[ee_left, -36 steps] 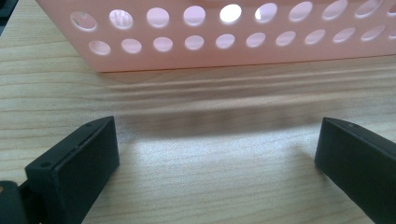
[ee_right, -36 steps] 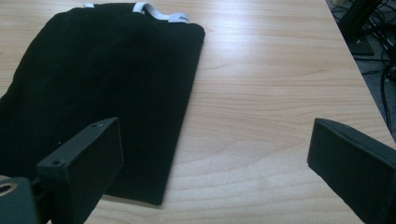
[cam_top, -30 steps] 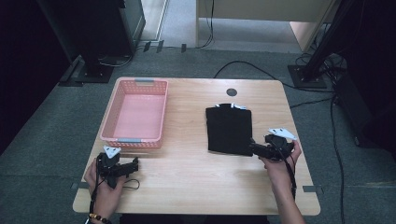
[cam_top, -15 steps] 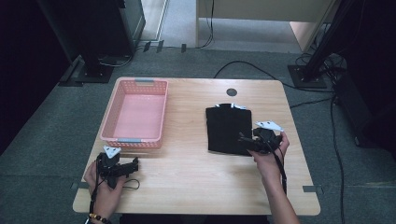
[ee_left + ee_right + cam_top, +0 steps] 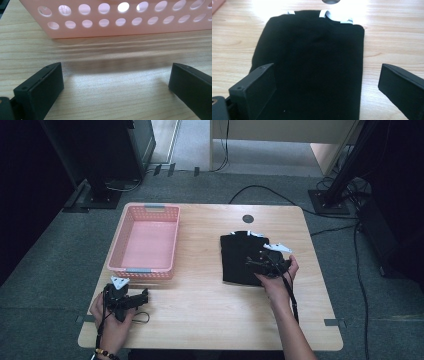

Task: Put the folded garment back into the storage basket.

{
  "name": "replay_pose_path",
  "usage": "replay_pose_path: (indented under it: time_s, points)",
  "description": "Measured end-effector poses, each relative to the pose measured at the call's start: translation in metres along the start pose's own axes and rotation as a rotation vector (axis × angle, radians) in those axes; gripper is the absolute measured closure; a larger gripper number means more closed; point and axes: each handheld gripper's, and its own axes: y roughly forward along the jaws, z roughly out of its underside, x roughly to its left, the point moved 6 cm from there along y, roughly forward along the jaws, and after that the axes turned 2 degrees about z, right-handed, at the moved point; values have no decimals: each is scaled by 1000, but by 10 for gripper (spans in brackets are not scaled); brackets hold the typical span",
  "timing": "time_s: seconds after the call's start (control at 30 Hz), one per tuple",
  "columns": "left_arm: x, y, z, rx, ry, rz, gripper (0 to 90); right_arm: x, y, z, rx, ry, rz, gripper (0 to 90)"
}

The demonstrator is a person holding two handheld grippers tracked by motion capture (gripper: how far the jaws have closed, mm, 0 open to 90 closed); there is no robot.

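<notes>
A: High view: folded black garment (image 5: 243, 256) flat on the wooden table (image 5: 200, 310), right of centre, white trim at its far edge. Right gripper (image 5: 256, 265) over the garment's near right part, held in the right hand (image 5: 277, 274).

B: Jaws there?

A: Spread wide in the right gripper view, nothing between them but the black cloth (image 5: 312, 62) below. Left jaw above the fabric, right jaw above bare wood just past the garment's edge. Touching the cloth or hovering: cannot tell.

B: And the other side?

A: Left gripper (image 5: 142, 296) near the table's front left corner, in the left hand (image 5: 112, 312), just in front of the pink basket (image 5: 129, 242). Jaws parted wide in the left gripper view as well, bare wood between them, the basket's perforated wall (image 5: 125, 27) straight ahead and close.

B: Basket and garment?

A: Well apart, bare tabletop between. Small dark round spot (image 5: 248, 218) on the table beyond the garment, near the far edge.
</notes>
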Motion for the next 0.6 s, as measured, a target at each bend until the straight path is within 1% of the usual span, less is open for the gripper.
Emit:
replay_pose_path:
  time_s: [0.17, 0.3, 0.5, 0.6]
  points:
    - [0, 0, 0, 0, 0, 0, 0, 3, 14, 2, 22, -5, 23, 18]
    - [0, 0, 0, 0, 0, 0, 0, 3, 22, 3, 28, -24, 52, 18]
    - [0, 0, 0, 0, 0, 0, 0, 3, 32, 3, 39, 7, 51, 18]
    - [0, 0, 0, 1, 0, 1, 0, 3, 37, 3, 41, 3, 59, 18]
